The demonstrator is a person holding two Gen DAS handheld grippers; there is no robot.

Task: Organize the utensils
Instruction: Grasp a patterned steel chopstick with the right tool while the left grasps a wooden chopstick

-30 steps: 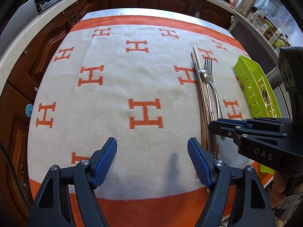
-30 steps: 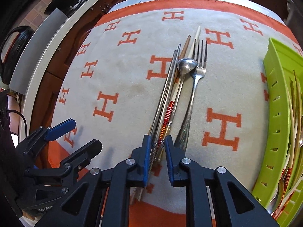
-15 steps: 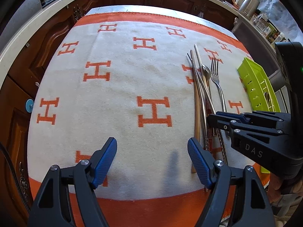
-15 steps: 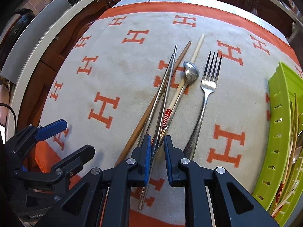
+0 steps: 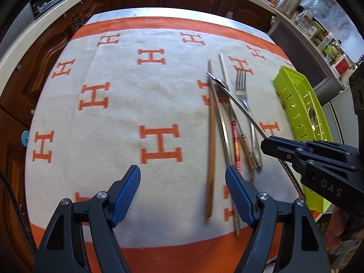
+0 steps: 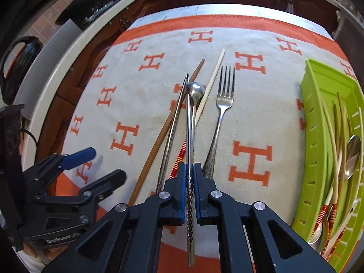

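Right claw (image 6: 189, 177) tight on a metal chopstick (image 6: 189, 136), above the cloth (image 6: 261, 118).

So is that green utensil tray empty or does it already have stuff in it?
Not empty. The green tray already holds several chopsticks and at least one spoon, seen from the right wrist.

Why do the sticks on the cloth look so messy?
They lie crossed, not side by side: the brown chopstick slants off from the pale one. One metal chopstick is pinched in the right gripper; its mate lies on the cloth.
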